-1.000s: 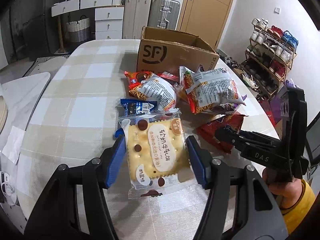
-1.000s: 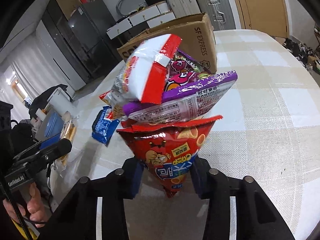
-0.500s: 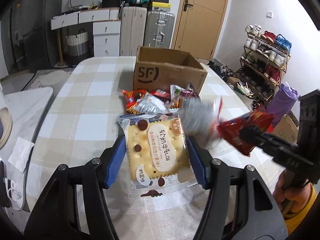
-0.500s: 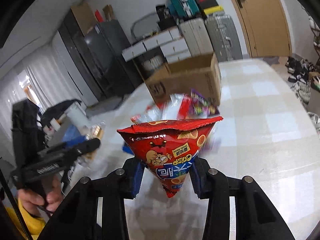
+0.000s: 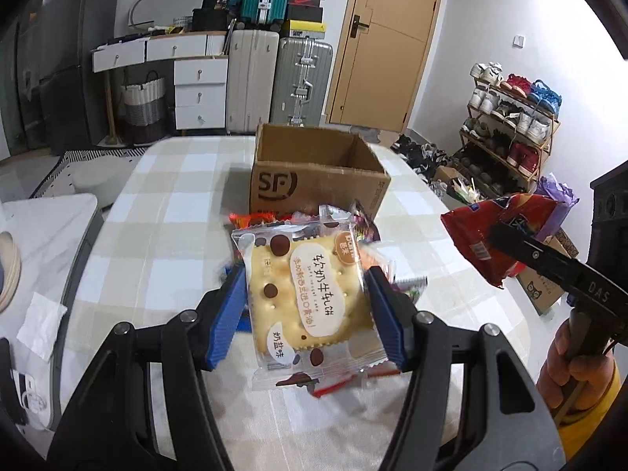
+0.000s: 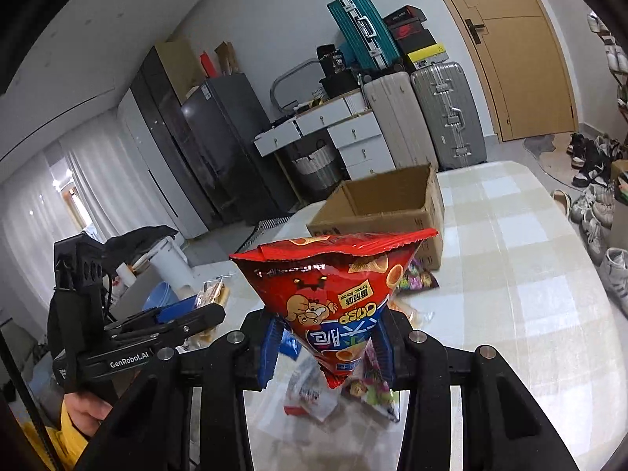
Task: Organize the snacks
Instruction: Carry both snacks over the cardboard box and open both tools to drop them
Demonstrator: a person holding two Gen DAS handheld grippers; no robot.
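My left gripper (image 5: 306, 314) is shut on a clear-wrapped biscuit pack (image 5: 306, 298) and holds it above the table. My right gripper (image 6: 329, 349) is shut on the lower tip of a red crisp bag (image 6: 337, 286), lifted off the table; the bag also shows at the right of the left wrist view (image 5: 494, 235). An open SF cardboard box (image 5: 314, 172) stands at the table's far side, also in the right wrist view (image 6: 388, 208). Several loose snack packs (image 5: 353, 227) lie between the box and my grippers, mostly hidden behind the biscuit pack.
The checked tablecloth (image 5: 165, 212) covers a rounded table. A white side surface (image 5: 43, 219) lies to the left. Suitcases (image 5: 302, 78) and drawers (image 5: 200, 90) stand behind the box. A shoe rack (image 5: 510, 125) is at the right.
Both grippers have risen with their packs. The red crisp bag came off the snack pile, and the packs that rested on it slid down onto the table.
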